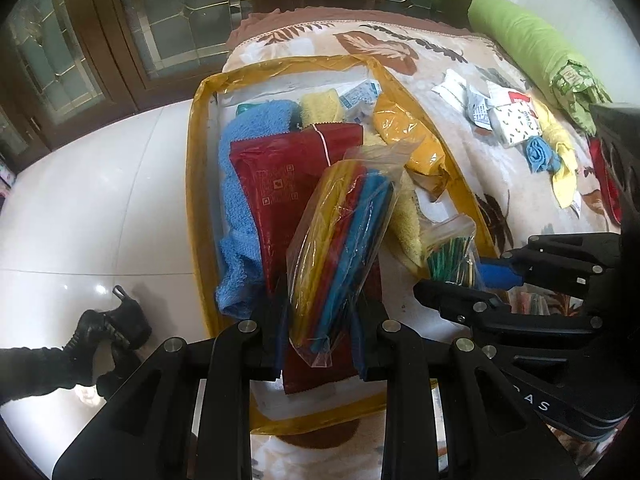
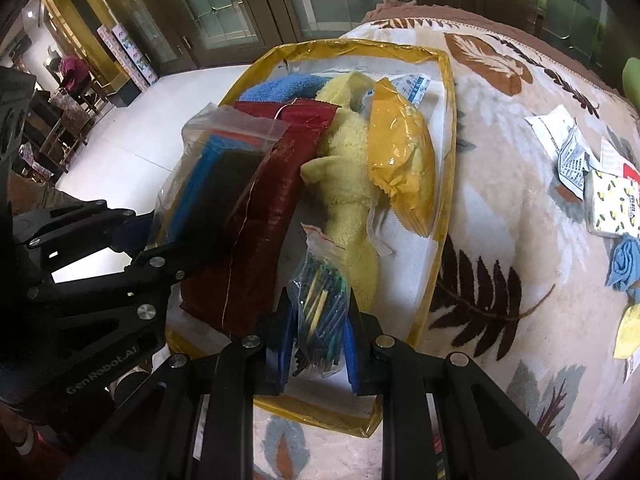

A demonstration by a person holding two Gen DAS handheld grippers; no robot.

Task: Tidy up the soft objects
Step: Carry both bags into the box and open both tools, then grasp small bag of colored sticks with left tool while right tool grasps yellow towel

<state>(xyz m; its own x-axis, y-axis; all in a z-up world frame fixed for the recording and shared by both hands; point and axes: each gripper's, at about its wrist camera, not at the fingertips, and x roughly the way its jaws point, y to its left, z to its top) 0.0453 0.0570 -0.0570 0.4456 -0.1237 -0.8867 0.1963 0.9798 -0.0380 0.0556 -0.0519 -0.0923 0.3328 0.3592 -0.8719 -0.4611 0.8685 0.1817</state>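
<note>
Now, cloth bag [image 1: 340, 256] in left hand-held gripper [image 1: 320, 344]

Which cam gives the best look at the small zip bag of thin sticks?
Right wrist: the small zip bag sits centred between the right claw fingers, sticks and seal visible, over the yellow-trimmed storage bag. Left wrist shows it only off to the side, partly hidden by that claw.
</note>
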